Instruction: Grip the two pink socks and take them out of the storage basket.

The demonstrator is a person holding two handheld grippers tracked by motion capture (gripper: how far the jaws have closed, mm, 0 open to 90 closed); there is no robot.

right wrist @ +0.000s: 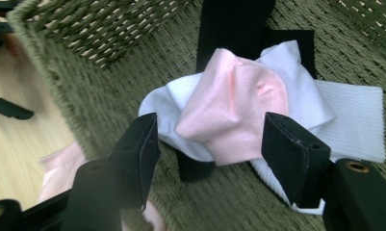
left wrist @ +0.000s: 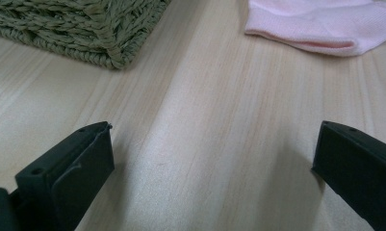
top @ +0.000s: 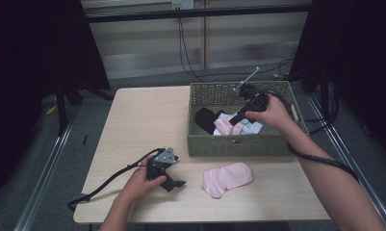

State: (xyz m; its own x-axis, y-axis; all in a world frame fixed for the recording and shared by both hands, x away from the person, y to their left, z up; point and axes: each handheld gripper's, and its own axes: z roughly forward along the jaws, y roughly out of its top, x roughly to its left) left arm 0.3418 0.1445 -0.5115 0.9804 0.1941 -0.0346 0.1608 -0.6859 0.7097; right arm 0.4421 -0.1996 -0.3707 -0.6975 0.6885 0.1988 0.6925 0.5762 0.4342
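So the left gripper (top: 173,183) sat low on the table (top: 142,125) with its jaws spread wide and nothing but bare wood between them. Just ahead of it lay a pink sock (top: 227,179) flat on the tabletop, and off to the other side of its nose was the corner of the woven basket (top: 238,144). Farther out, the right gripper (top: 235,121) pointed down into that basket, jaws parted and not pinching, with a second pink sock (right wrist: 234,106) right in front of them on top of a white sock (right wrist: 344,115) and a black sock (top: 205,119).
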